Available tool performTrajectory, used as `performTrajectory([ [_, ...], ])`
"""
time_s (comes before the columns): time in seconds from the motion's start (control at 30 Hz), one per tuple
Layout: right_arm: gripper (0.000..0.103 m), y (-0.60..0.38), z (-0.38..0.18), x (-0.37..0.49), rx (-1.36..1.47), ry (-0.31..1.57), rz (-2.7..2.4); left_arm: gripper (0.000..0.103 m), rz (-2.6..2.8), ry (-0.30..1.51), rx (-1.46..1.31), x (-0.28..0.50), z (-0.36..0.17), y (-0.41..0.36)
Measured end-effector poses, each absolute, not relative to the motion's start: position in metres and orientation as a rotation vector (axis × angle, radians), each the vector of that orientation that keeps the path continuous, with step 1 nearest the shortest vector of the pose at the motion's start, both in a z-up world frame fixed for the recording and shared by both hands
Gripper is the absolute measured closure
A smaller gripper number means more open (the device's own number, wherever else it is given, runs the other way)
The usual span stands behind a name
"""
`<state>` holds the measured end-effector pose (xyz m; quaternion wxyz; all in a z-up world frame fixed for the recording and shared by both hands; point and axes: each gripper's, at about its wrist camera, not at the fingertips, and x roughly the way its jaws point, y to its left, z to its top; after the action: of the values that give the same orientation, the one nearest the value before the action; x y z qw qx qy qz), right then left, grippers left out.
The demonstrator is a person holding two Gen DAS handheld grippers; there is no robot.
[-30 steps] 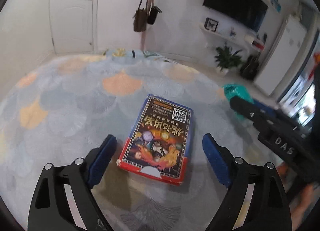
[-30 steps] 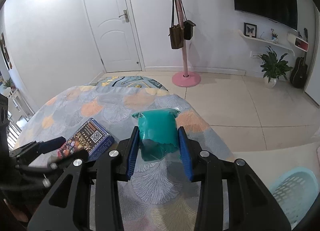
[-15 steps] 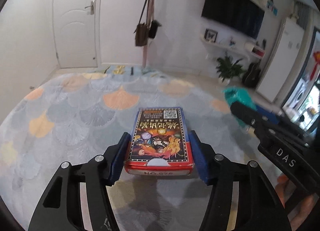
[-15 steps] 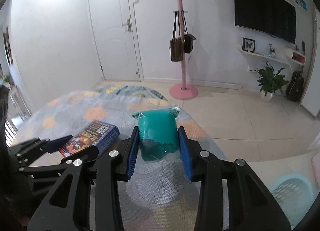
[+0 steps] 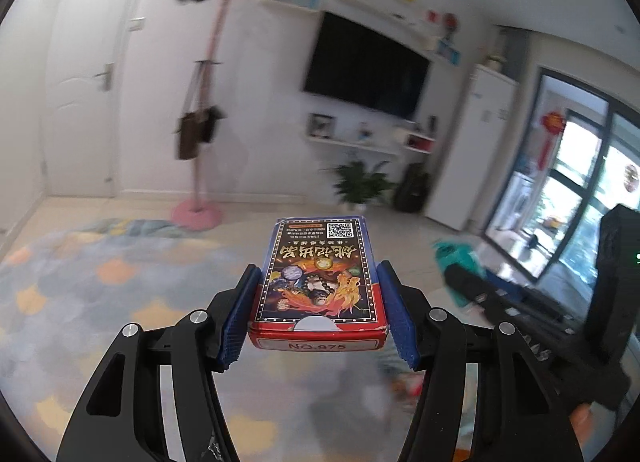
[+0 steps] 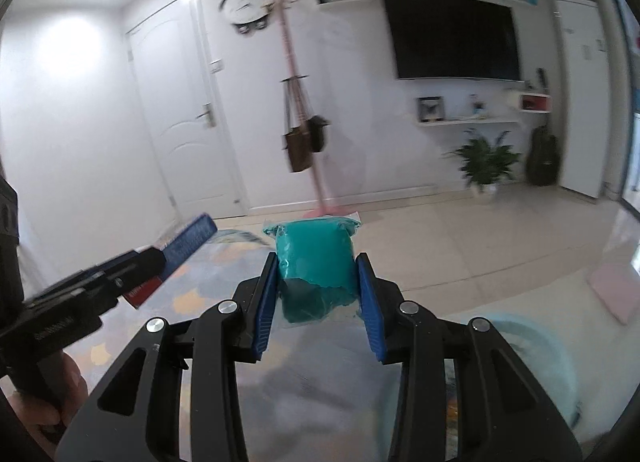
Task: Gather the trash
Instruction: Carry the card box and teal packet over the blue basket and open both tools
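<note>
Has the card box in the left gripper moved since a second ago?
Yes. The card box went from lying on the patterned cloth to lifted above it, clamped in the left gripper.

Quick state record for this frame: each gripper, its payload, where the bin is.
left gripper: shut on card box, pads on its long sides, box level, lifted off the patterned rug
right gripper: shut on teal packet, held in the air
basket: pale blue, low right of the right wrist view, blurred, contents unclear
motion: both views blurred
</note>
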<state>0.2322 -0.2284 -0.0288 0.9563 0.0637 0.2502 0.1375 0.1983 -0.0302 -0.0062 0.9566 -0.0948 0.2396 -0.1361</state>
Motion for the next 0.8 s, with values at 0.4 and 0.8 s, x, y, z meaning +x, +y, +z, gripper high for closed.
performTrajectory([
  [0.4, 0.068, -0.365, -0.109, 0.218, 0.274, 0.817, -0.014, 0.046, -0.491, 0.728, -0.136, 0.224, -0.084, -0.163],
  [0.8, 0.059, -0.385, -0.146, 0.220, 0.363, 0.901, -0.037, 0.034, -0.443, 0.751, -0.204, 0.233, -0.102, -0.145],
])
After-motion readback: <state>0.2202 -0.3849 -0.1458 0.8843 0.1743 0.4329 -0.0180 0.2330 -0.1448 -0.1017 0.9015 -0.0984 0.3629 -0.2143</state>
